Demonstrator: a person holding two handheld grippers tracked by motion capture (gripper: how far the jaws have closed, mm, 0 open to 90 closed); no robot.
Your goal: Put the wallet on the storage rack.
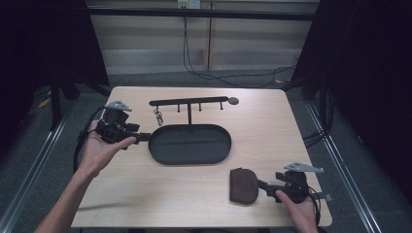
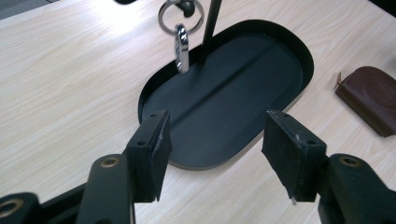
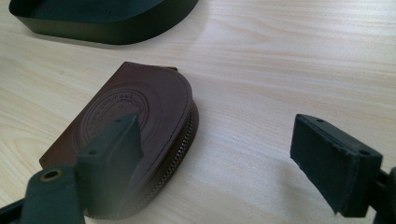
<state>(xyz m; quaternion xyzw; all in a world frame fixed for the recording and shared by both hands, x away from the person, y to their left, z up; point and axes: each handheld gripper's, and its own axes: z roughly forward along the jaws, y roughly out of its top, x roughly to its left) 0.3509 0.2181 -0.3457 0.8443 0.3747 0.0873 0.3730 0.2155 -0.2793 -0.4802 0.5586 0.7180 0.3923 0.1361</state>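
A black oval tray (image 1: 194,145) lies mid-table, with a thin post rising from it to a hook bar (image 1: 189,102). A metal key ring with a clasp (image 1: 158,116) hangs from the bar's left hook, and it dangles above the tray (image 2: 233,102) as the key ring (image 2: 181,46) in the left gripper view. My left gripper (image 1: 142,137) stands open at the tray's left end, and nothing is between the pads of the left gripper (image 2: 215,140). A brown leather pouch (image 1: 243,185) lies flat at front right. My right gripper (image 1: 263,184) is open just right of it. One jaw of the right gripper (image 3: 215,154) hangs over the pouch (image 3: 135,107).
The light wooden table (image 1: 262,126) ends close behind the right hand. A small round disc (image 1: 233,101) sits at the bar's right end. Cables trail over the grey floor beyond the far edge, and dark frames stand on both sides.
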